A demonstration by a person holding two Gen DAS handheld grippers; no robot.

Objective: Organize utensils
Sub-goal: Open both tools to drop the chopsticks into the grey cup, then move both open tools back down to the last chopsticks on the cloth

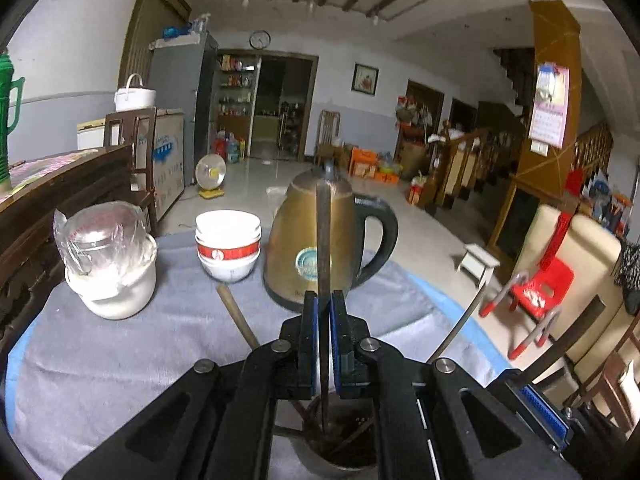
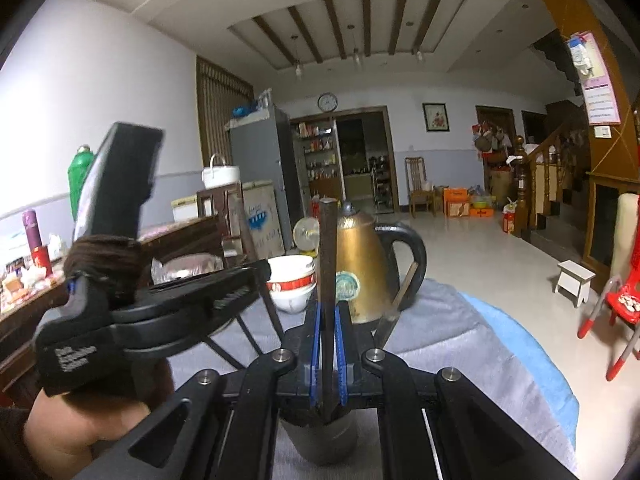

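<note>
From my left wrist camera, my left gripper point(image 1: 324, 312) is clamped on a dark flat utensil point(image 1: 323, 240) that stands upright, its long axis running straight up between the blue pads point(image 1: 313, 344). Its lower end dips into a metal cup point(image 1: 340, 452) directly beneath the gripper, where other sticks lean; the cup sits at the near edge of the grey cloth point(image 1: 120, 360). Beyond it stand a gold kettle point(image 1: 316, 248), stacked bowls point(image 1: 228, 244) and a wrapped white jar point(image 1: 108, 260). A wooden handle point(image 1: 236, 316) lies on the cloth to the left. The cup's contents are dim and I cannot count them.

From my right wrist camera, my right gripper point(image 2: 328, 320) is likewise closed on a second dark upright strip point(image 2: 327, 280), vertical, with a grey cup point(image 2: 320, 436) just below. I judge both pieces need only go straight down, and each gripper is already over the holder. The left gripper body point(image 2: 120, 280) fills the left side and hides the table there; the strip's lower tip is hidden behind the fingers
</note>
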